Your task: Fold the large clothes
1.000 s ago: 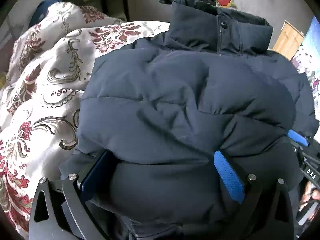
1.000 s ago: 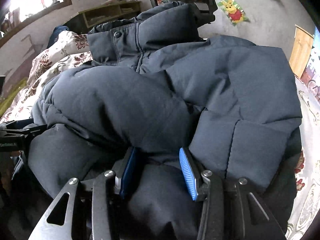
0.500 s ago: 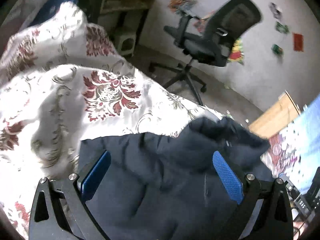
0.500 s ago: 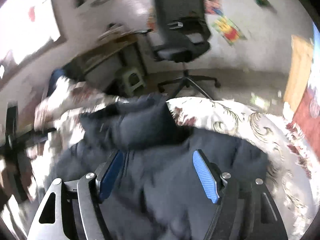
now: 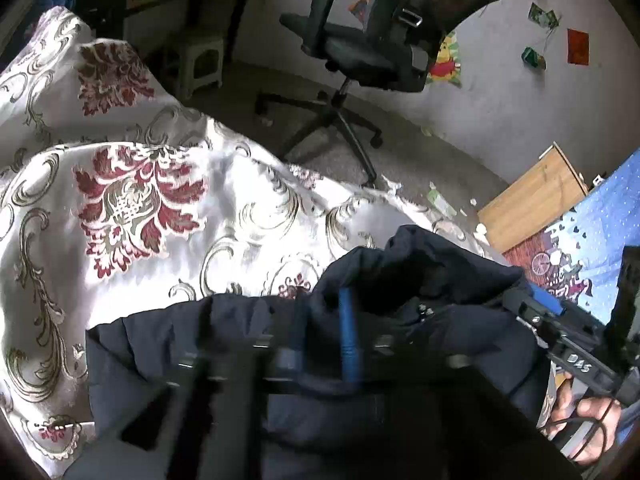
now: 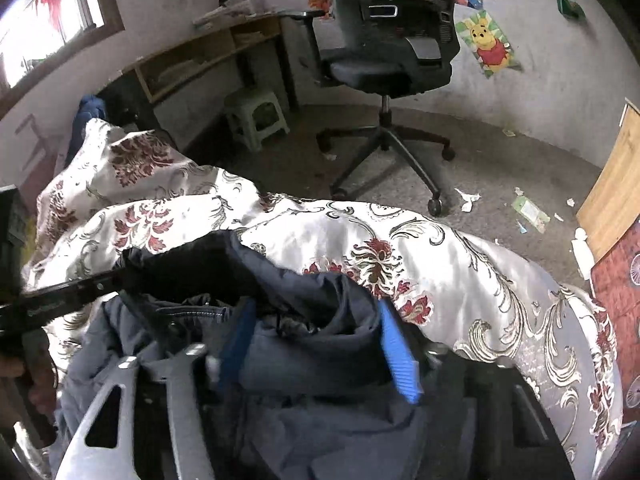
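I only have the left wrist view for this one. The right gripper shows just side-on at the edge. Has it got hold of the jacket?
Observer: Yes. In the right wrist view the right gripper has just been closing, and bunched jacket fills the gap between its blue pads.
Operator: Which part of the jacket?
Observer: The upper edge of the bundle. A stitched band lies just left of the pads.
Operator: Where is the daylight coming from?
Observer: From a window at the upper left, above the desk. Your view stops short of it.
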Motion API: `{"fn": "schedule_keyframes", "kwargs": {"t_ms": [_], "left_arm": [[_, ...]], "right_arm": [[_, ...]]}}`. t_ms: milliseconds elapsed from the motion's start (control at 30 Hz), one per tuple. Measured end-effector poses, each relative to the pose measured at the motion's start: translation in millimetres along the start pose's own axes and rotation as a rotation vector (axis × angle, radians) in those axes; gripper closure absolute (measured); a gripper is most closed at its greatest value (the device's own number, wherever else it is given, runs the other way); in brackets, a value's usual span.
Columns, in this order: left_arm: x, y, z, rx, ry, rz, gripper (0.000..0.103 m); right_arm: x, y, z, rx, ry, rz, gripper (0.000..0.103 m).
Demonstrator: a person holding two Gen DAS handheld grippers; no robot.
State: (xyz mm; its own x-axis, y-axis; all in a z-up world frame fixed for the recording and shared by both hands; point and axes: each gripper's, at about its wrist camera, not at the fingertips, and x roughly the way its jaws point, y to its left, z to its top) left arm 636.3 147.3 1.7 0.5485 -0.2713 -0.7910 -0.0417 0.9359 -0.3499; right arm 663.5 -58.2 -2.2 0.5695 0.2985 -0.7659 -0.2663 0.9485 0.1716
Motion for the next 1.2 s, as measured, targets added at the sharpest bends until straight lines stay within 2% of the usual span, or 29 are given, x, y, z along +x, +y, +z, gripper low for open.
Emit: {"fn": "schedule_keyframes", "kwargs": {"t_ms": [33, 67, 100, 233, 367, 533, 633, 800, 900, 1033, 1133, 1200], "left_arm": [[-1.6, -0.4, 1.0, -0.006, -0.012, -0.014, 0.097], [-4.3, -0.1, 0.1, -0.011, -0.025, -0.029, 0.098], [-7.6, 0.1, -1.7, -0.018, -0.038, -0.052, 0.098], [-27.0, 8.8, -15.9, -0.037, -0.091, -0.173, 0.100], [-50.2, 16.2, -32.3, -0.023, -0.093, -0.297, 0.100], [-82.2, 16.5, -65.4, 0.077, -0.063, -0.366, 0.101], [-85.1, 13.0, -92.0, 0.112, -0.006, -0.340, 0.101], [-49.2, 9.8, -128.4, 0.126, 0.141, -0.225, 0.101], [-40.3, 5.1, -130.9, 0.129, 0.151, -0.183, 0.101], [-44.6, -6.4, -127.6, 0.177, 0.135, -0.164, 0.101], [-41.8, -8.9, -129.2, 0.197, 0.134, -0.157, 0.101], [-41.9, -9.5, -129.7, 0.210, 0.123, -0.151, 0.101]], "right_arm": [[-1.4, -3.6, -0.3, 0.016, -0.010, 0.003, 0.067], [-2.4, -7.4, -0.2, 0.035, -0.017, 0.012, 0.082], [-5.7, -13.0, -2.6, 0.063, -0.027, 0.030, 0.092], [-27.4, -21.5, -20.6, 0.071, -0.079, 0.095, 0.094], [-60.7, -25.8, -52.3, 0.054, -0.136, 0.182, 0.096], [-94.9, -34.8, -102.8, 0.020, -0.184, 0.288, 0.097], [-96.1, -38.5, -134.1, 0.009, -0.173, 0.289, 0.097], [-70.8, -45.5, -165.0, 0.039, -0.093, 0.262, 0.098], [-73.2, -46.7, -170.7, 0.044, -0.086, 0.249, 0.098], [-107.3, -45.0, -164.1, 0.006, -0.142, 0.244, 0.095], [-125.5, -34.7, -134.8, -0.028, -0.212, 0.229, 0.095], [-116.8, -24.5, -109.8, -0.034, -0.205, 0.230, 0.095]]}}
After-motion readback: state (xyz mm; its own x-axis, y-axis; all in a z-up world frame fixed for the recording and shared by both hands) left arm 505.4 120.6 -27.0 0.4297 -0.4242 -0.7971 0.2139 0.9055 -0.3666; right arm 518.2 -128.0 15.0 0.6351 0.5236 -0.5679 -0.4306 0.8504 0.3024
